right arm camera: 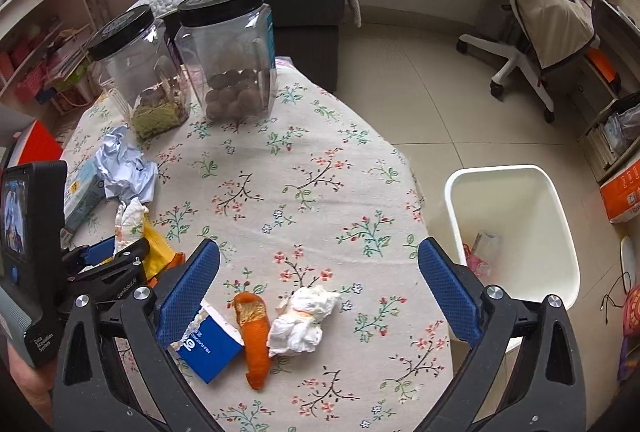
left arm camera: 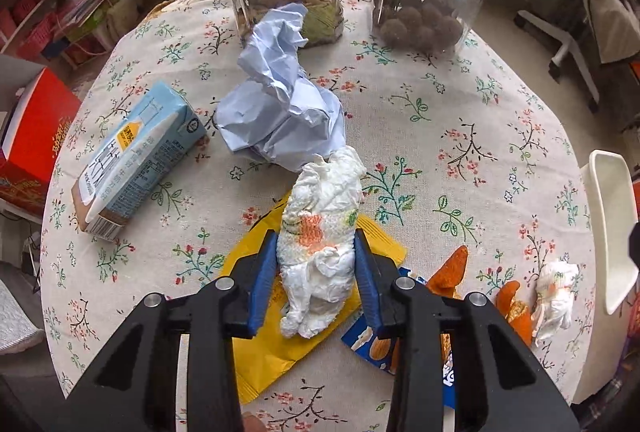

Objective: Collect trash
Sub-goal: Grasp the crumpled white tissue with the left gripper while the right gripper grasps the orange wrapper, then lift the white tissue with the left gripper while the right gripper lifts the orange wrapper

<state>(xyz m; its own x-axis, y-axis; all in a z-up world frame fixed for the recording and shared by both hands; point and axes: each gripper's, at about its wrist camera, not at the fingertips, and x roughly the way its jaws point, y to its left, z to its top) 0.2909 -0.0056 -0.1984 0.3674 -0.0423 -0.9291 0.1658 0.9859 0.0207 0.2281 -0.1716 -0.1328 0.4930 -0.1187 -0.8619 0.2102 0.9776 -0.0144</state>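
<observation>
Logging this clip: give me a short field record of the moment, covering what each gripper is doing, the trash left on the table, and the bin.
left gripper: shut on crumpled napkin, which lies over yellow wrapper
right gripper: open, above small tissue wad, holding nothing
other trash on table: orange peel, blue wrapper, crumpled blue paper, milk carton
not trash: two jars with black lids
bin: white, on the floor beside the table, a few items inside

Right gripper [right arm camera: 318, 276] fingers [right arm camera: 446, 284] spread above tissue [right arm camera: 302, 320] (crumpled).
</observation>
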